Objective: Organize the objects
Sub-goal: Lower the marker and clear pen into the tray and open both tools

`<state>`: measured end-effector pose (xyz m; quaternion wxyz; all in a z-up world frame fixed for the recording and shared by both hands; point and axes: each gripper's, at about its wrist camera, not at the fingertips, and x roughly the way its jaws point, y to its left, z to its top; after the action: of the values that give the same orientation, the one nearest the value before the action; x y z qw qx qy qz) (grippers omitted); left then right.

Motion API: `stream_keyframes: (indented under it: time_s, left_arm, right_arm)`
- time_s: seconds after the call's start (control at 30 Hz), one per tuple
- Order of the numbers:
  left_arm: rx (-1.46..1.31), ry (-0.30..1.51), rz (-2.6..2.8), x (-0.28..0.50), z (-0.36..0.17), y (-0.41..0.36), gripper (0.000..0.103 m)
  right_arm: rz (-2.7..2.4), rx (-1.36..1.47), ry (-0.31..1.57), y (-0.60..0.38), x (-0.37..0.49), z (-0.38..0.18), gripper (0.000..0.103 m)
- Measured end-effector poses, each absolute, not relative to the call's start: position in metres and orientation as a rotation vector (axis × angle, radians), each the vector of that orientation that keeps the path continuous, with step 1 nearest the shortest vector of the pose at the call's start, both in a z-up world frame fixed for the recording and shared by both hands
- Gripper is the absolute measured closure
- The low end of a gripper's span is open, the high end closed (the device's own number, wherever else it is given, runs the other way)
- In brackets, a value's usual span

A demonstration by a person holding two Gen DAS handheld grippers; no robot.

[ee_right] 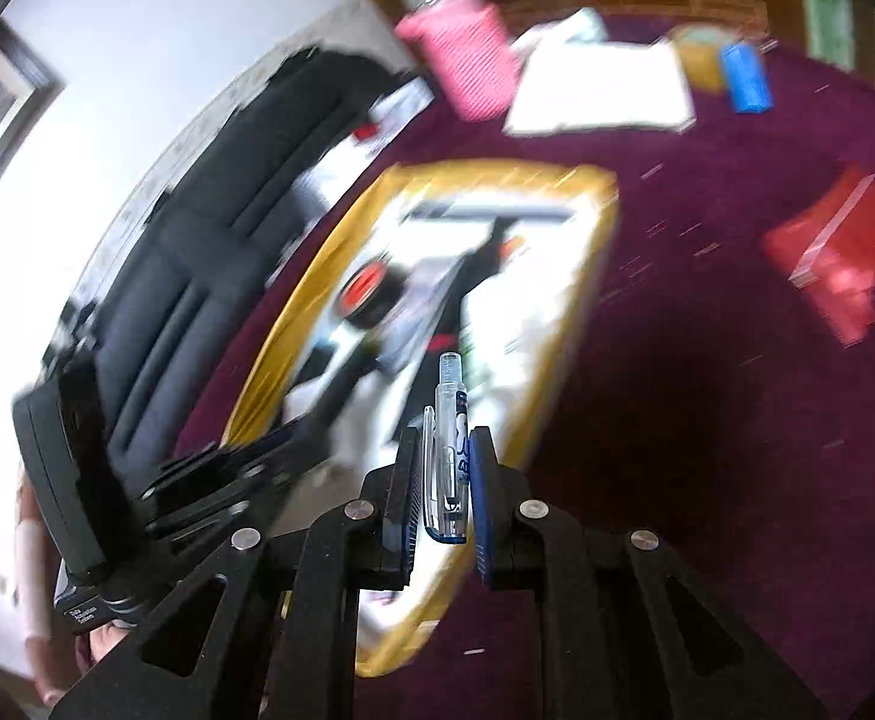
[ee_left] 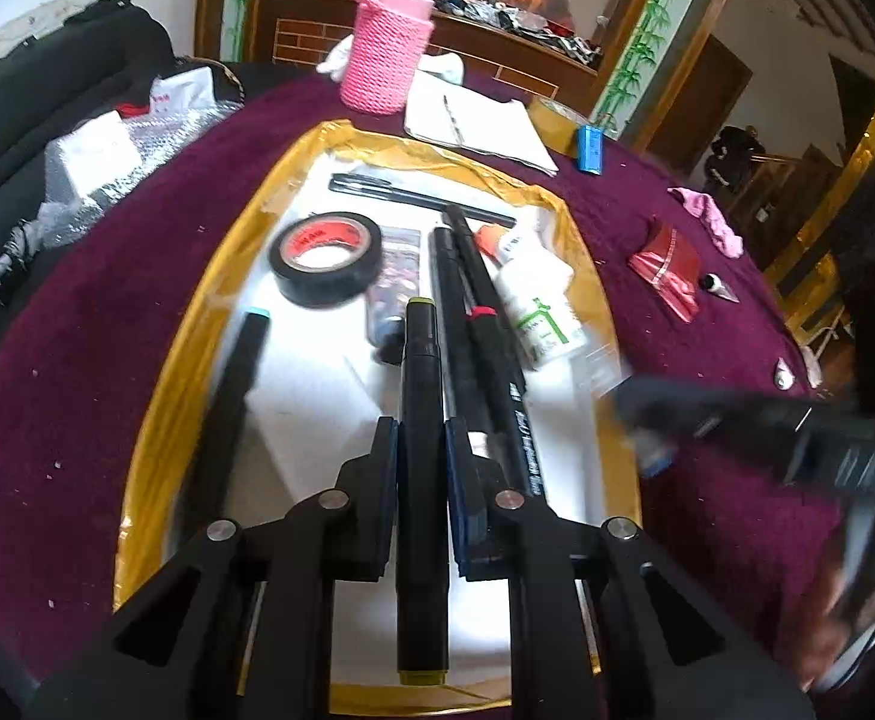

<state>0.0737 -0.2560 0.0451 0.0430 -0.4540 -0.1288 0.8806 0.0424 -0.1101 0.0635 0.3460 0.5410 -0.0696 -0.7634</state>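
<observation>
Because the tray (ee_left: pixel 155 396) on the desk (ee_left: pixel 77 324) collects the stationery, we carry a black marker (ee_left: pixel 419 420) clamped in the left gripper (ee_left: pixel 419 444) and a clear pen (ee_right: pixel 450 450) pinched in the right gripper (ee_right: pixel 446 456), both over it, presumably for placing alongside the other pens.

Beyond my work, the surface (ee_left: pixel 107 312) wears a dark purple cloth, and at its far side a jar in a pink crocheted sleeve (ee_left: pixel 386 51) stands just beside an open white notebook (ee_left: pixel 479 120). A small blue box (ee_left: pixel 590 147) sits near the notebook's right corner, with a red packet (ee_left: pixel 668 270) and a crumpled pink cloth (ee_left: pixel 710 219) lying apart further right. To the left I see a black sofa (ee_left: pixel 35 102) carrying bubble wrap (ee_left: pixel 101 162).
</observation>
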Motion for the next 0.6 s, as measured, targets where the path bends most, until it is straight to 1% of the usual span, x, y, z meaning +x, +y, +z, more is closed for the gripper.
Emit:
stream_keyframes:
  time_s: [0.07, 0.13, 0.23, 0.43, 0.47, 0.5, 0.53, 0.57, 0.6]
  left_arm:
    - [-1.387, -0.449, 2.676, 0.075, 0.045, -0.26, 0.09]
    - [-1.379, -0.563, 2.661, 0.076, 0.043, -0.273, 0.09]
    - [-1.367, -0.642, 2.676, 0.078, 0.043, -0.285, 0.09]
    - [-1.343, -0.703, 2.622, 0.082, 0.043, -0.29, 0.088]
    - [-1.332, -0.711, 2.616, 0.083, 0.044, -0.291, 0.087]
    - [-1.318, -0.721, 2.612, 0.085, 0.046, -0.291, 0.083]
    - [-1.301, -0.73, 2.616, 0.088, 0.049, -0.293, 0.079]
    - [-1.284, -0.746, 2.622, 0.091, 0.051, -0.296, 0.072]
    - [-1.272, -0.76, 2.627, 0.093, 0.052, -0.299, 0.066]
  right_arm:
    - [-1.938, 1.429, -0.178, -0.125, 0.048, 0.054, 0.089]
    - [-1.922, 1.441, -0.163, -0.135, 0.052, 0.048, 0.089]
    - [-1.91, 1.459, -0.148, -0.144, 0.056, 0.04, 0.089]
    - [-1.937, 1.502, -0.116, -0.154, 0.055, 0.031, 0.088]
    - [-1.931, 1.501, -0.12, -0.153, 0.054, 0.034, 0.082]
    - [-1.934, 1.487, -0.13, -0.147, 0.053, 0.039, 0.078]
    - [-1.965, 1.453, -0.132, -0.143, 0.053, 0.046, 0.069]
    - [-2.015, 1.424, -0.115, -0.141, 0.052, 0.053, 0.06]
    - [-2.068, 1.395, -0.09, -0.139, 0.052, 0.059, 0.057]
